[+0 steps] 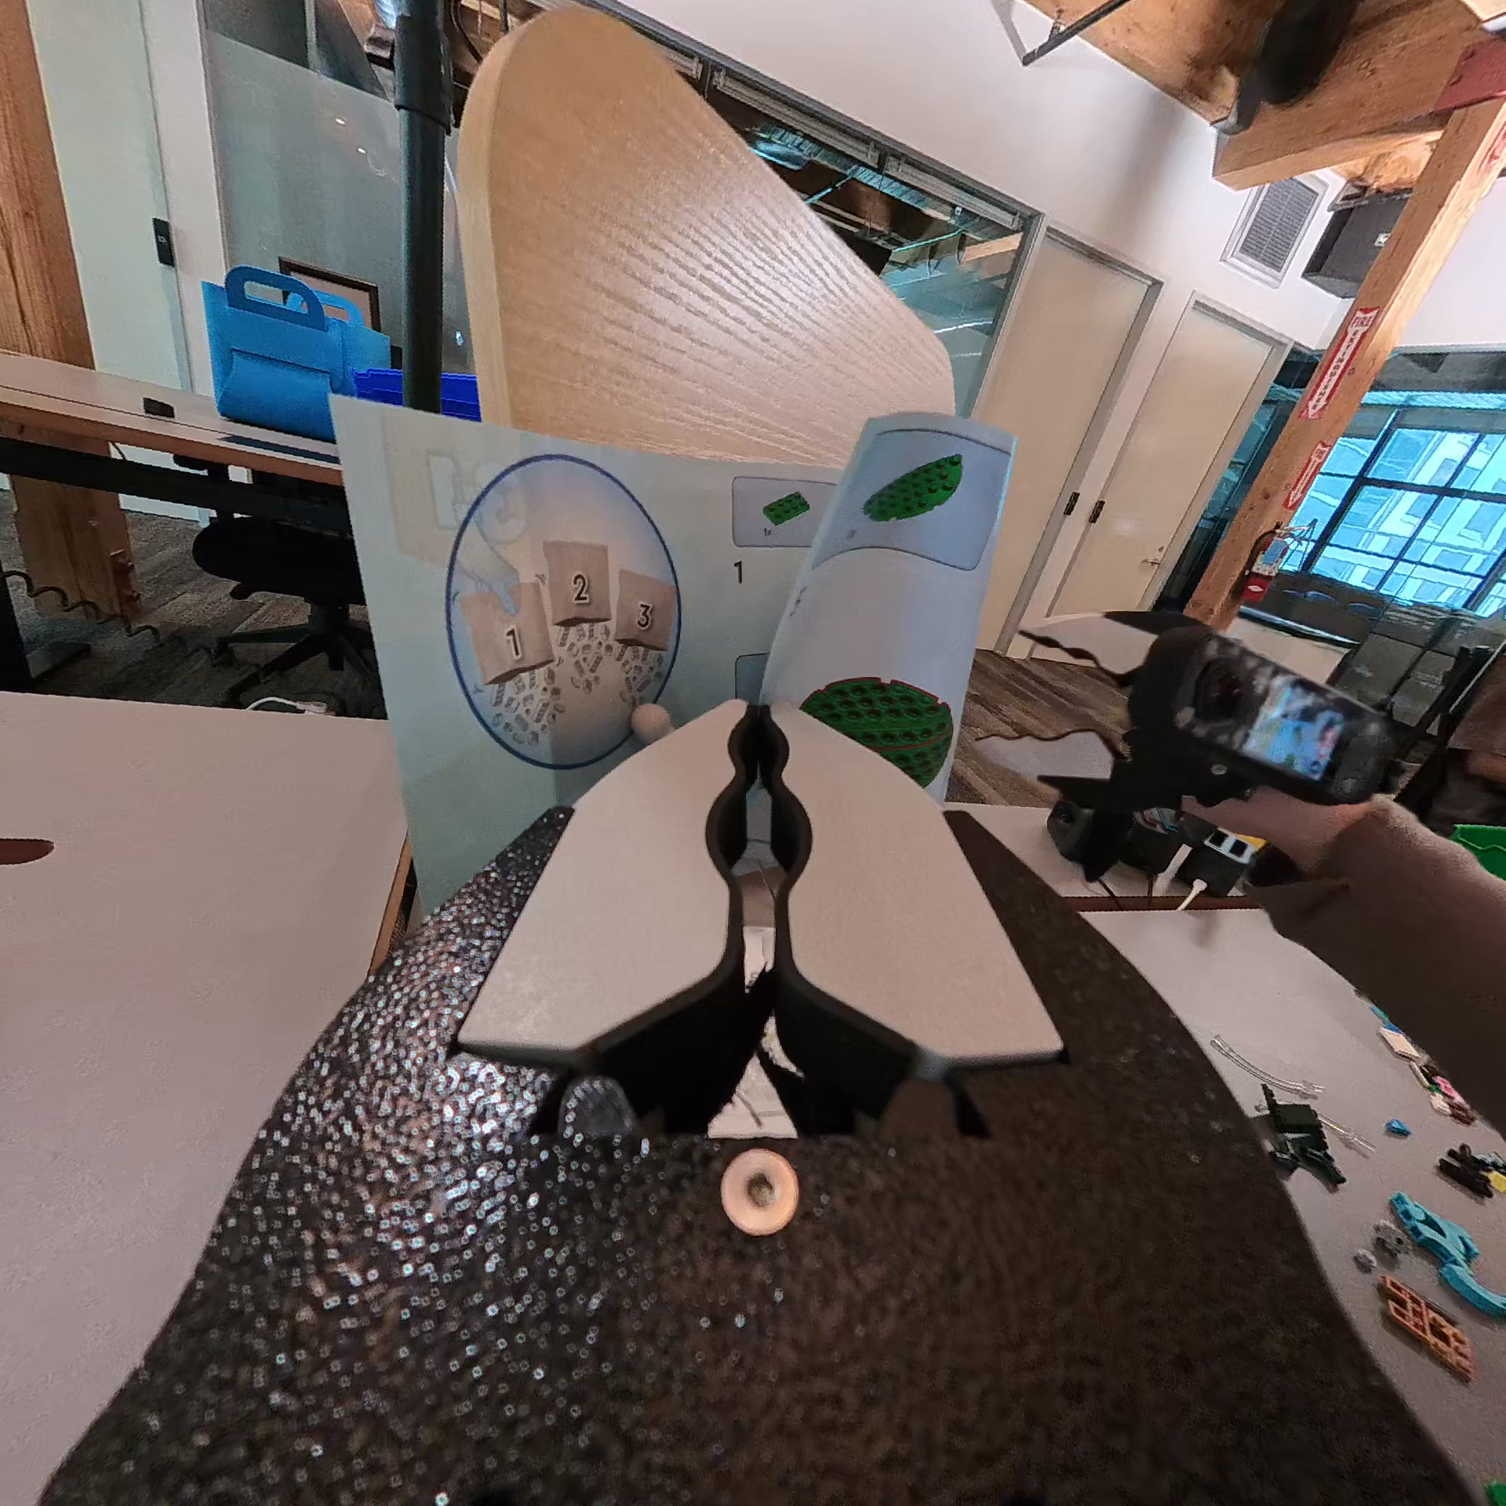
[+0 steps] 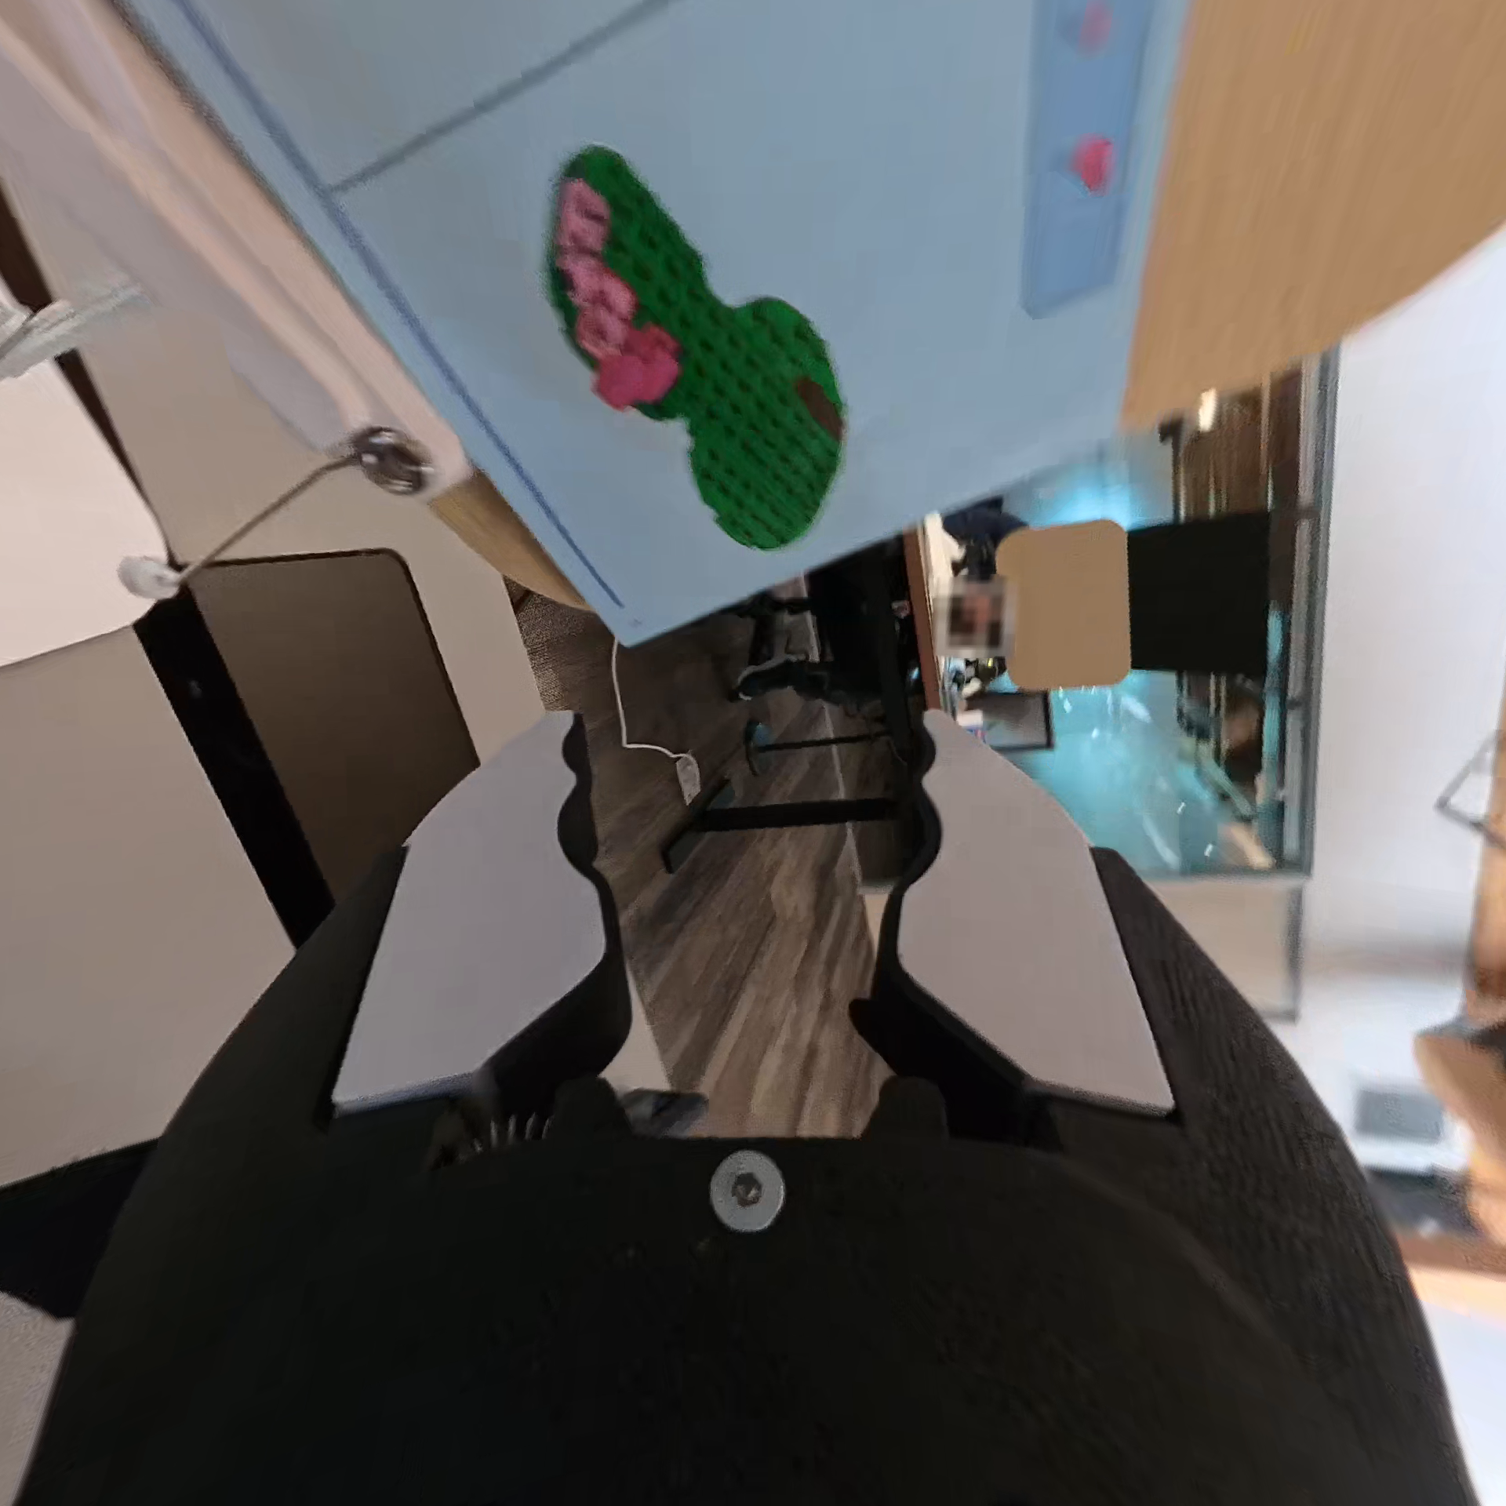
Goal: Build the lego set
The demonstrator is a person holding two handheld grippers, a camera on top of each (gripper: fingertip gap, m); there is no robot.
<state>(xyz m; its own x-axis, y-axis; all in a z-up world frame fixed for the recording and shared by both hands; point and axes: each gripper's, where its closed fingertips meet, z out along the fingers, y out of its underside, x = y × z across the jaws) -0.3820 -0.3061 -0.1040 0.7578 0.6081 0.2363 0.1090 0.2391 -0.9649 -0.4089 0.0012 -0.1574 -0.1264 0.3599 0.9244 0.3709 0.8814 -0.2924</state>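
Observation:
The instruction booklet stands open against a wooden board. My left gripper is shut on the lower edge of a booklet page that curls up to the right; paper shows between its fingers. My right gripper is open and empty, held in the air and rolled sideways, close in front of a booklet page that pictures green plates with pink flowers. In the left wrist view it hovers at the right, held by a hand. Loose lego pieces lie on the table at the right.
A wooden peg of the stand sticks out by the booklet's foot. Black chargers with a cable sit behind the booklet at the right. A green plate shows at the right edge. The white table extends left. Some 30 cm of space lies between my two pairs of fingers.

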